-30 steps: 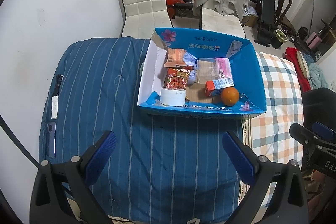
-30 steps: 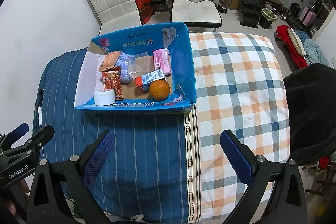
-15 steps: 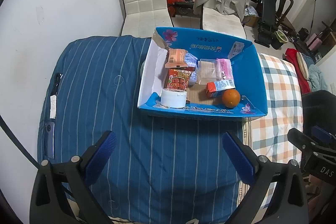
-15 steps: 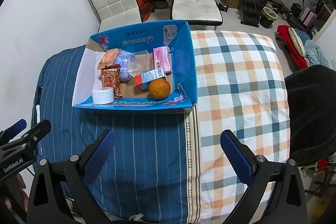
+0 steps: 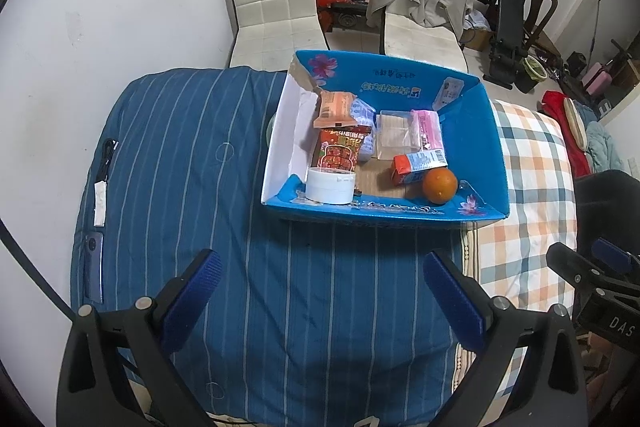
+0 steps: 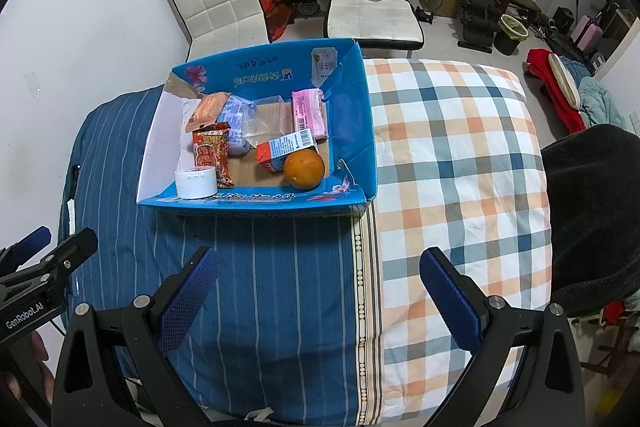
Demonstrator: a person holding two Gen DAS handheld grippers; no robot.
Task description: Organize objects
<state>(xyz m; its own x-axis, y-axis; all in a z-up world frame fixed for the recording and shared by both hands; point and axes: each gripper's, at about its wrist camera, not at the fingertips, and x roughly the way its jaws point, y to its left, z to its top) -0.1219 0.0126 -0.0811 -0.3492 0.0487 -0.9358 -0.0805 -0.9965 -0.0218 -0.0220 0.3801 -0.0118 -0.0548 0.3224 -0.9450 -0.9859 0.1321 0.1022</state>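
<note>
A blue cardboard box [image 5: 476, 131] [image 6: 352, 123] stands on the bed. In it lie an orange [image 5: 439, 185] [image 6: 304, 169], a white round tub [image 5: 330, 184] [image 6: 195, 182], a red snack packet [image 5: 339, 149] [image 6: 211, 151], an orange-and-blue carton [image 5: 418, 165] [image 6: 285, 148], a pink pack [image 5: 428, 130] [image 6: 309, 113], an orange packet [image 5: 335, 109] and a clear bag [image 5: 392, 139]. My left gripper [image 5: 320, 299] is open and empty over the blue striped quilt, short of the box. My right gripper [image 6: 320, 297] is open and empty too, short of the box's right corner.
The bed has a blue striped quilt [image 5: 180, 167] on the left and a checked quilt [image 6: 460, 147] on the right. A phone [image 5: 93, 273] and a cable [image 5: 106, 159] lie at the left edge. A black blanket [image 6: 592, 211] lies far right. Chairs [image 5: 276, 7] stand behind.
Both grippers have drifted slightly, so the box sits a little lower in the left wrist view and higher in the right wrist view. Nothing was grasped or moved.
</note>
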